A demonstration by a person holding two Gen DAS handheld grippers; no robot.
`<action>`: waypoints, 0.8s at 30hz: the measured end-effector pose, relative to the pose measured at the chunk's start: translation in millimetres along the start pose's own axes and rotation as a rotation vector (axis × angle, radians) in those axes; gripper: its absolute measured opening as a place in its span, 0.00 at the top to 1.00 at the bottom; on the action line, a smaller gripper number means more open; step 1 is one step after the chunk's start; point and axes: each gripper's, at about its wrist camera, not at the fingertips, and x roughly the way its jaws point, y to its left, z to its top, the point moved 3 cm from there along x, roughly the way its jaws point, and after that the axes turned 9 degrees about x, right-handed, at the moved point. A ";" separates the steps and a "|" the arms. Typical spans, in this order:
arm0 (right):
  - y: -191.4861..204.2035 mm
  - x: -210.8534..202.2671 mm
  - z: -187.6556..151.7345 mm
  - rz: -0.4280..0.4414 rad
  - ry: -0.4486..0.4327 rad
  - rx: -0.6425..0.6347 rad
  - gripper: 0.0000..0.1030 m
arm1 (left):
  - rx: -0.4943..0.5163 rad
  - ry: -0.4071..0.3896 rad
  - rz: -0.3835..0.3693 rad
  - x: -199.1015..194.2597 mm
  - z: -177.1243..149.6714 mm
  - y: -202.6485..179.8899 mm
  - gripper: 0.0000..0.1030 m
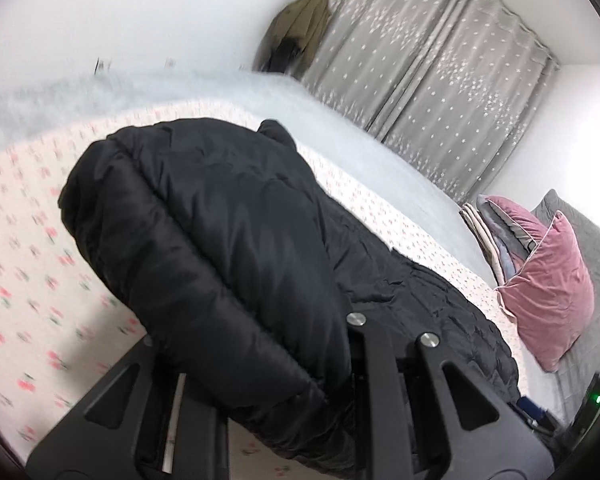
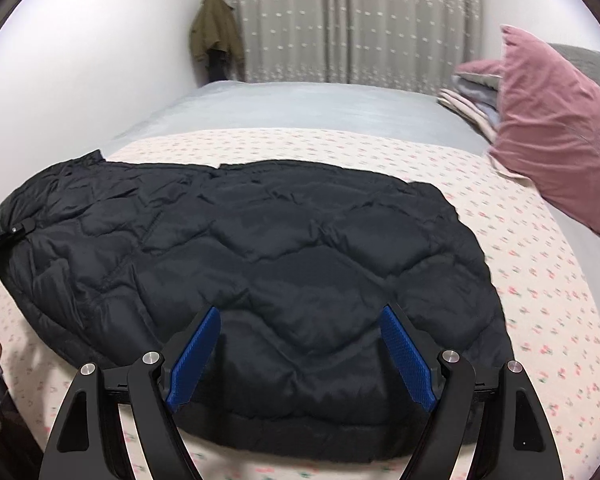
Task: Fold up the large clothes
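Black quilted jacket [image 2: 260, 264] lies spread on the floral sheet [image 2: 540, 280] of the bed. Right gripper [image 2: 300, 356] hovers over jacket's near hem, jaws spread wide w/ blue pads [image 2: 194, 360] clear of the fabric. Left gripper [image 1: 260, 420] at jacket's left end, clenched on a bunched sleeve, fabric lifted into a fold. Pink pillow [image 2: 556, 128] sits right of jacket; grey curtain [image 2: 340, 20] hangs behind it.

At my two o'clock leans a pink pillow [image 2: 556, 128]; at twelve, grey curtains [image 2: 340, 20] and an olive coat [image 2: 216, 32].
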 end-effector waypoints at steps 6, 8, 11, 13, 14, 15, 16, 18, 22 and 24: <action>45.9 11.0 -1.7 0.115 0.014 -0.066 0.19 | 0.089 -0.084 -0.031 -15.4 5.1 -16.9 0.79; 57.1 14.6 -1.9 0.147 0.014 -0.086 0.19 | 0.120 -0.113 -0.043 -19.3 7.2 -23.5 0.79; 71.9 22.1 -7.1 0.180 0.025 -0.128 0.19 | 0.152 -0.159 -0.086 -25.8 10.9 -37.7 0.79; 79.8 31.3 -11.7 0.181 0.041 -0.163 0.19 | 0.174 -0.191 -0.122 -30.6 13.0 -48.4 0.79; 82.3 35.8 -13.6 0.176 0.045 -0.180 0.19 | 0.185 -0.202 -0.134 -32.8 13.4 -52.5 0.79; 85.3 39.3 -15.0 0.172 0.048 -0.191 0.19 | 0.197 -0.215 -0.151 -34.5 13.8 -58.2 0.79; 88.4 44.2 -17.2 0.169 0.055 -0.208 0.19 | 0.207 -0.227 -0.170 -35.4 14.3 -64.7 0.79; 97.4 52.6 -24.1 0.167 0.067 -0.228 0.19 | 0.223 -0.241 -0.203 -36.5 14.7 -76.6 0.79; 100.1 68.0 -27.4 0.191 0.091 -0.212 0.19 | 0.246 -0.253 -0.299 -33.2 14.8 -104.1 0.79; 97.6 72.4 -27.8 0.211 0.102 -0.190 0.19 | 0.259 -0.259 -0.338 -32.1 13.6 -116.3 0.79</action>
